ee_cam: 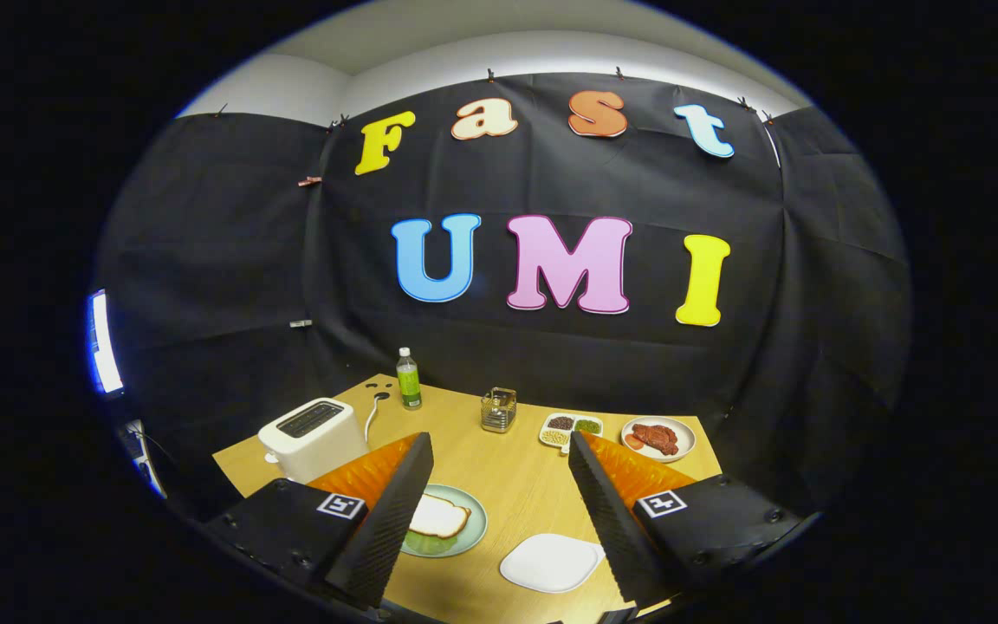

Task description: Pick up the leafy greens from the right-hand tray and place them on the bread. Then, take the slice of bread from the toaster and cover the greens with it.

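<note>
Gripper (499, 494) fingers gaping apart, gripping nothing; white tray (551, 562) and bread (438, 517) lying between them; toaster (313, 438), bottle (409, 379) sitting beyond.

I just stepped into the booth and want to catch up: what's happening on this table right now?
A person holds a gripper above the wooden table, jaws open and gripping nothing. Between the fingers lies a green plate with a bread slice on top, green showing under the bread. Beside it sits a bare white tray. The toaster stands beyond the left finger. The sandwich looks already assembled, or close to it.
</note>
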Action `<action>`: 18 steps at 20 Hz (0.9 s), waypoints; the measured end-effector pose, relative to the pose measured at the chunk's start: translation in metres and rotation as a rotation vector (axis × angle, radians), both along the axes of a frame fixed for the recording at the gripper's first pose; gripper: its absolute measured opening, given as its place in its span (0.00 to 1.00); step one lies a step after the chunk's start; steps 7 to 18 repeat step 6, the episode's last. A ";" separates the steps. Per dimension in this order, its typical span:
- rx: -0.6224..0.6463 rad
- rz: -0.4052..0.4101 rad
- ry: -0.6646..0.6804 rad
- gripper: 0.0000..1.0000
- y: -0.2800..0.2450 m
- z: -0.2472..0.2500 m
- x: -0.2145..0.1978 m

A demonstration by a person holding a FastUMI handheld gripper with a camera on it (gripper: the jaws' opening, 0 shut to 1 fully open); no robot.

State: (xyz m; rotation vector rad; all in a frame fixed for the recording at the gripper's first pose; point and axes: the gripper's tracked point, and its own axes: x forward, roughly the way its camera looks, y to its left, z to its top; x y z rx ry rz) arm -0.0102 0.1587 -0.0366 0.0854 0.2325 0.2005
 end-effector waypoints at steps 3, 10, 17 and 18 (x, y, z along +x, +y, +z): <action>-0.013 0.048 -0.028 0.98 -0.008 0.006 -0.013; -0.045 0.084 -0.033 0.98 -0.019 0.001 -0.022; -0.045 0.084 -0.033 0.98 -0.019 0.001 -0.022; -0.045 0.084 -0.033 0.98 -0.019 0.001 -0.022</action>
